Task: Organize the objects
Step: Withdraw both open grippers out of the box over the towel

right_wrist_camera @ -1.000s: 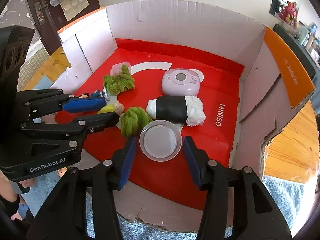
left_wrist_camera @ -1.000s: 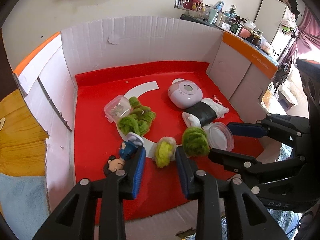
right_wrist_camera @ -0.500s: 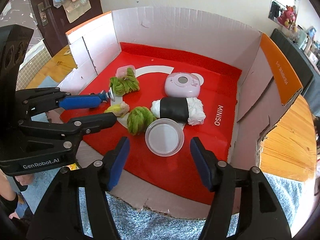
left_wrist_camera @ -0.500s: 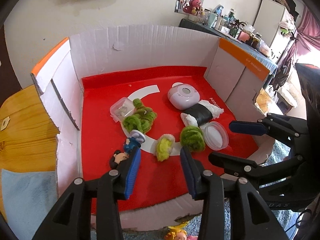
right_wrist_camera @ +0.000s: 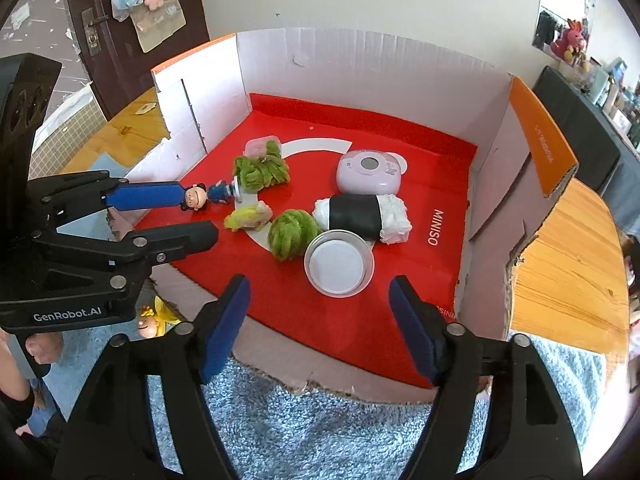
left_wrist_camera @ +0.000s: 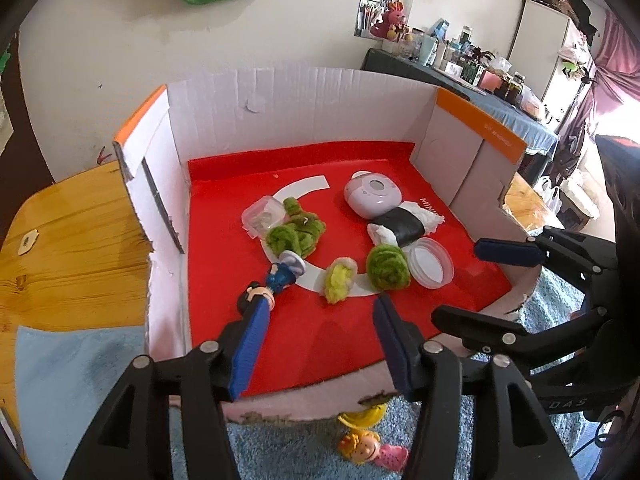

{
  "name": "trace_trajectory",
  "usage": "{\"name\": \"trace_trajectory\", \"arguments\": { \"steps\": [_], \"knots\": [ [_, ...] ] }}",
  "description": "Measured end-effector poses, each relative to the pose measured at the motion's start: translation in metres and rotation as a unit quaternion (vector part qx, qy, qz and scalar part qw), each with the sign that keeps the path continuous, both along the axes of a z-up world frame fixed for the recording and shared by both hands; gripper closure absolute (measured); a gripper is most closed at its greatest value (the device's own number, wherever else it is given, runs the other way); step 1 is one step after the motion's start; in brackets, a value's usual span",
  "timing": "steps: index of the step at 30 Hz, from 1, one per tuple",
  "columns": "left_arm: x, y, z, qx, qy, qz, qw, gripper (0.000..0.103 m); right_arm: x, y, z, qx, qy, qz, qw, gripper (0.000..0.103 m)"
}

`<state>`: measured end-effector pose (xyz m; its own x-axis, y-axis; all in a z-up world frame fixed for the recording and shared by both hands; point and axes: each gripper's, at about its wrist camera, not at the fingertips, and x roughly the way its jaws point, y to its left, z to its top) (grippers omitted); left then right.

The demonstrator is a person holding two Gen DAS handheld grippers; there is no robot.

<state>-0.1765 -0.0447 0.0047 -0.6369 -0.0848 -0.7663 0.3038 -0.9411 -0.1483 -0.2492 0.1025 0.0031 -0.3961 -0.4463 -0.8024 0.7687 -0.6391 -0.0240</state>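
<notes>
- Cardboard box [right_wrist_camera: 360, 64]: open, white walls, red floor; holds all below.
- Pink round camera toy [right_wrist_camera: 368, 172]: centre, flat.
- Rice-ball plush [right_wrist_camera: 360, 218]: black band, lying just in front of the camera toy.
- Round clear lid [right_wrist_camera: 339, 262]: flat, touching the plush.
- Green yarn ball [right_wrist_camera: 290, 234]: beside the lid.
- Small figurine [right_wrist_camera: 208, 196]: lying near the box's left wall.

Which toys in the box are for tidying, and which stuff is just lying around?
For tidying, in the box:
pink camera
rice ball toy
round lid
green fuzzy balls
little figure

Just lying around:
blue rug
doll on the rug
wooden table
</notes>
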Motion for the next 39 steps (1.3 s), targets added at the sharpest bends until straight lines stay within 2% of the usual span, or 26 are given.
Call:
{"name": "trace_trajectory", "arguments": {
  "steps": [5, 11, 14, 17, 23, 34, 39],
  "knots": [
    [0.007, 0.005, 0.007, -0.008, 0.009, 0.000, 0.9999, 0.041, 0.008, 0.004, 0.004, -0.004, 0.012, 0.000, 1.000, 0.026],
    [0.014, 0.007, 0.011, -0.015, 0.015, 0.003, 0.9998, 0.034, 0.015, 0.007, 0.009, -0.015, 0.022, 0.001, 1.000, 0.020],
    [0.019, 0.007, 0.012, -0.016, 0.019, 0.008, 0.9997, 0.027, 0.021, 0.008, 0.011, -0.018, 0.027, 0.003, 0.999, 0.019],
    [0.024, 0.006, 0.013, -0.016, 0.021, 0.011, 0.9996, 0.027, 0.026, 0.008, 0.013, -0.020, 0.033, 0.007, 0.999, 0.012],
    [0.029, 0.006, 0.014, -0.015, 0.023, 0.012, 0.9995, 0.022, 0.038, 0.009, 0.017, -0.026, 0.039, 0.013, 0.999, 0.012],
    [0.044, 0.011, 0.010, -0.008, 0.021, 0.012, 0.9997, 0.021, 0.047, 0.016, 0.013, -0.034, 0.031, 0.011, 0.999, 0.012],
    [0.053, 0.020, 0.011, -0.017, 0.021, 0.008, 0.9996, 0.020, 0.052, 0.021, 0.015, -0.042, 0.035, 0.009, 0.998, 0.012]
  ]
}}
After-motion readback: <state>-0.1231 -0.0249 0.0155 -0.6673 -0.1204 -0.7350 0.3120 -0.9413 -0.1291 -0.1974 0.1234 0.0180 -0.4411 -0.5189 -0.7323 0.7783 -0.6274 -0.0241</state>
